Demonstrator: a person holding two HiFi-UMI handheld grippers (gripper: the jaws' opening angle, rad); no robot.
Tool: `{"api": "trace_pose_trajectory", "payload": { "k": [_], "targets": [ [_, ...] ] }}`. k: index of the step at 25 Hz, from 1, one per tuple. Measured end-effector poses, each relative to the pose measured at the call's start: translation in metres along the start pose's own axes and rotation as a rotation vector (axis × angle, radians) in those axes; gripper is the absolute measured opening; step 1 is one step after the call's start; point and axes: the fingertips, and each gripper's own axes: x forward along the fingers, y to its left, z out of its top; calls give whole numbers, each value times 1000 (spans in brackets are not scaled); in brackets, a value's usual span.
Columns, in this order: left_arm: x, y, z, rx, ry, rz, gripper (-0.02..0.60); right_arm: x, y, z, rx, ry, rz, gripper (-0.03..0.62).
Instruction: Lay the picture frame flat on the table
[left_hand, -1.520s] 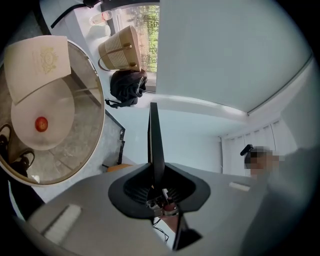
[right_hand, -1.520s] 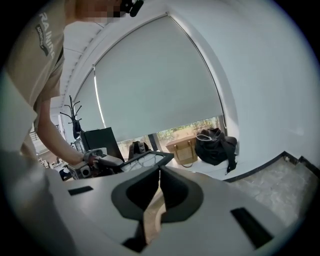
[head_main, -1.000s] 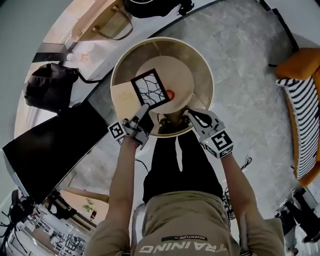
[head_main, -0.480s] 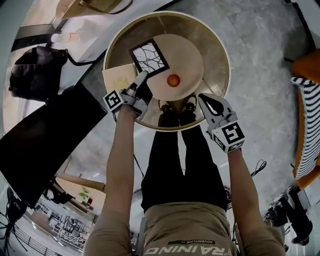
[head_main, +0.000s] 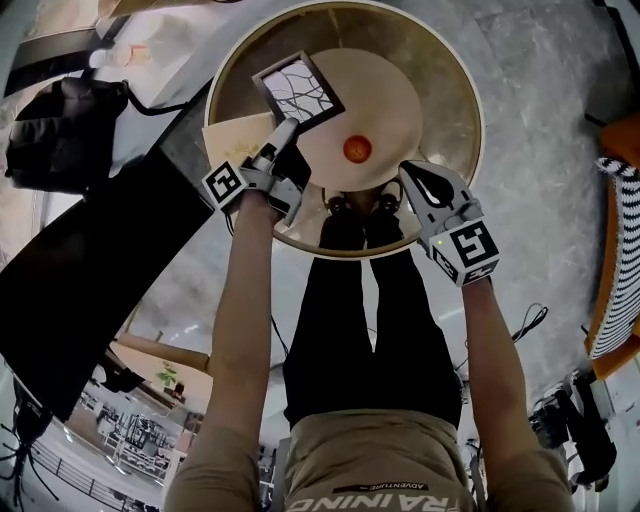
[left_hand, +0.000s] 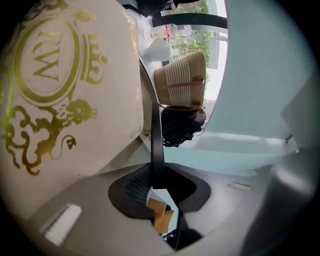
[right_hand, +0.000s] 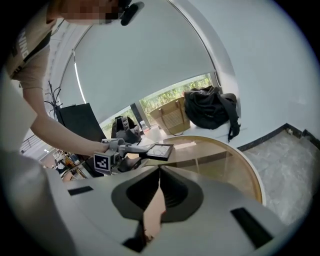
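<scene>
You have 1 picture frame (head_main: 298, 88), 1 small round orange thing (head_main: 357, 149) and 1 cream card with a gold crest (head_main: 238, 140), all at 1 round tabletop (head_main: 470, 90). You hold 2 grippers, the left gripper (head_main: 285, 132) and the right gripper (head_main: 416, 176), each with 1 marker cube. Beyond the tabletop you can count 2 bags: 1 black backpack (right_hand: 210, 110) and 1 woven tote (right_hand: 172, 116). There is 1 dark flat panel (head_main: 90, 270) on your left.

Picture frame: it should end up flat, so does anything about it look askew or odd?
The picture frame is not down yet: the left gripper clamps one edge and holds it roughly level above the round table. Nothing looks spilled or damaged.
</scene>
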Motion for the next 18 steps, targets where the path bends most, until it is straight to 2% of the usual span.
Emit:
{"api": "trace_pose_trajectory", "payload": {
  "k": [5,9,11,14,18],
  "targets": [
    [6,10,5,-5,-77,129,72,8,11,5,9,-3,19,8],
    [4,27,3,-4,-133,229,72,8,18,-7,5,22,35,8],
    [4,31,1,47,-151,275,72,6,19,-15,13,36,37,8],
    [3,27,1,179,-176,357,82,2,21,-23,24,50,46,8],
    [6,14,-5,358,-206,459,155,-8,22,-28,29,55,58,8]
  ]
}}
